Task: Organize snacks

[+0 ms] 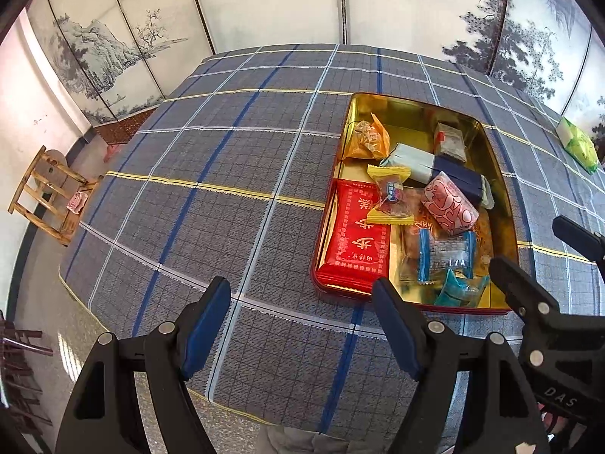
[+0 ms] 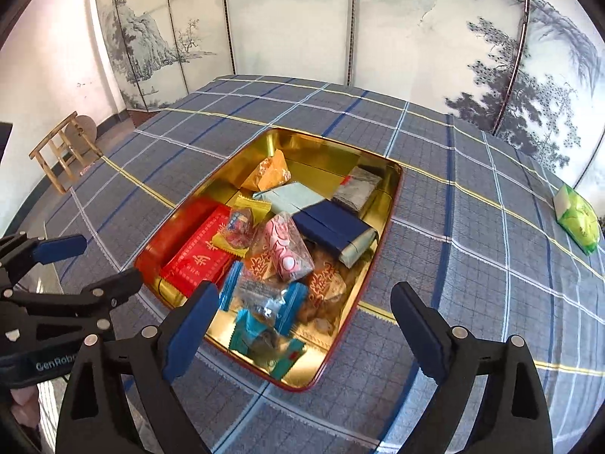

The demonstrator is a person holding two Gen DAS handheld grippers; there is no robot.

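Note:
A gold tin with a red outer wall (image 1: pixel 503 189) (image 2: pixel 389 196) sits on the plaid tablecloth and holds several wrapped snacks: a red pack (image 1: pixel 355 242) (image 2: pixel 196 257), a pink patterned pack (image 1: pixel 450 204) (image 2: pixel 287 246), a navy pack (image 1: pixel 457 178) (image 2: pixel 329 227), an orange pack (image 1: pixel 370 138) (image 2: pixel 268 174). A green pack (image 1: pixel 578 143) (image 2: pixel 576 219) lies apart on the cloth at the far right. My left gripper (image 1: pixel 302 325) is open and empty, left of the tin's near corner. My right gripper (image 2: pixel 302 325) is open and empty over the tin's near edge.
A plaid tablecloth (image 1: pixel 211 189) (image 2: pixel 472 265) covers the table. A painted folding screen (image 1: pixel 264 0) (image 2: pixel 302 19) stands behind it. A wooden stool (image 1: pixel 49 193) (image 2: pixel 64 147) stands on the floor at the left.

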